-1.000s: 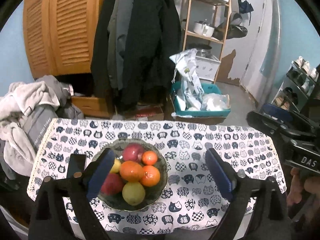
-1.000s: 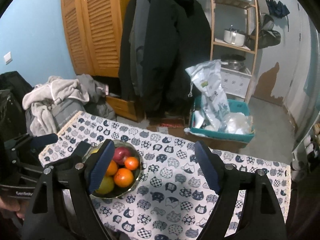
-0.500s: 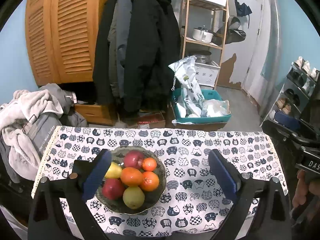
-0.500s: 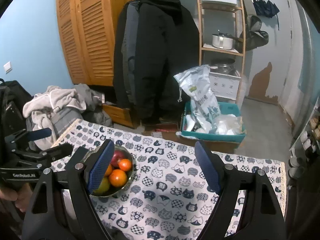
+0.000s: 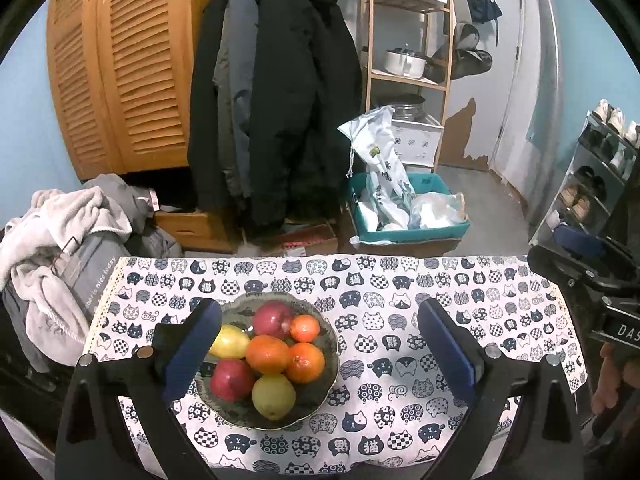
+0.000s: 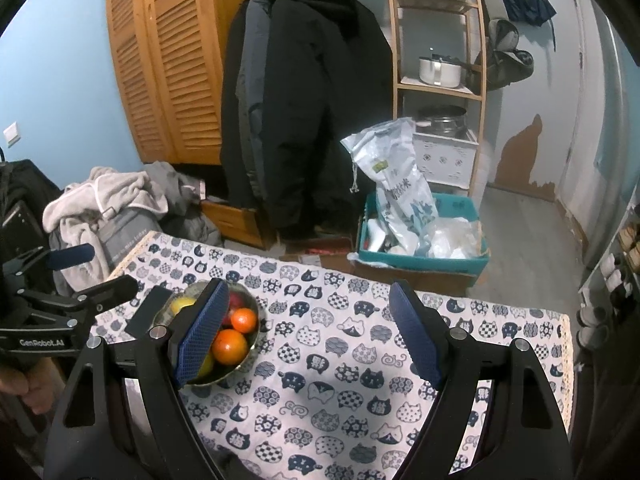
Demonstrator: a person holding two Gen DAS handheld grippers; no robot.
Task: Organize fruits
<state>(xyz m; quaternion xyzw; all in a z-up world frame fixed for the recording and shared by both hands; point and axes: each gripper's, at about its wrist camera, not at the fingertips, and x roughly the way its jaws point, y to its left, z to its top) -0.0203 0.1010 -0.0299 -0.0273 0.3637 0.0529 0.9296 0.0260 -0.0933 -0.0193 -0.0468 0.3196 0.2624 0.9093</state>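
We find all the fruit gathered in one bowl (image 5: 328,364) on the left part of the table (image 5: 400,412), which carries a cat-print cloth; no loose fruit shows elsewhere on the cloth, so the scene fits either a finished gathering or a pile awaiting sorting. The left claw (image 5: 318,350) hovers above the bowl with its blue pads spread wide and nothing between them; the right claw (image 6: 308,336) likewise stands wide apart and empty, over bare cloth to the right of the bowl. We count two red apples (image 5: 232,378), three oranges (image 5: 267,354) and two yellow-green fruits (image 5: 273,397), touching one another in a heap. We judge each piece to be firm, round, moderately light and smooth-skinned, so it may roll or slip from flat pads. We recommend gripping across the widest girth, pads on opposite sides, with modest pressure to avoid bruising. We note that the top fruit rests on its neighbours; lifting a lower one may shift the pile. The bowl looks glazed and breakable; we judge its rim the only grip point.
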